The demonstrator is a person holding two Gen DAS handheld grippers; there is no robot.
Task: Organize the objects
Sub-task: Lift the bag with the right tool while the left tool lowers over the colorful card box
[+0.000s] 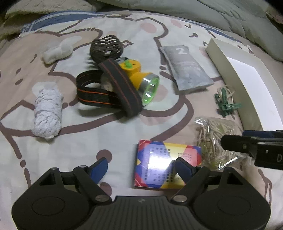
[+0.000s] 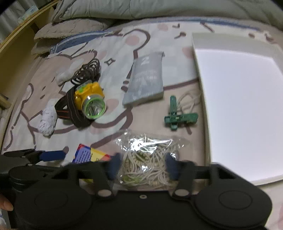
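Bedsheet (image 1: pixel 109 138) underneath, both tools tilt steeply down: left tool (image 1: pixel 141 166) released over a colourful box (image 1: pixel 155 159), right tool (image 2: pixel 143 165) released astride a string bag (image 2: pixel 146 155).

bed with cartoon-bear print sheet (image 1: pixel 106 138), grey-green quilted duvet (image 2: pixel 159 8) bunched at far edge, curved wooden bed frame (image 2: pixel 16 44) on left, dim indoor light

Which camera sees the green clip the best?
The right wrist view. There the green clip lies whole and fairly near, beside the white box, its crossed shape plain. In the left wrist view the clip is smaller, off toward the right edge.
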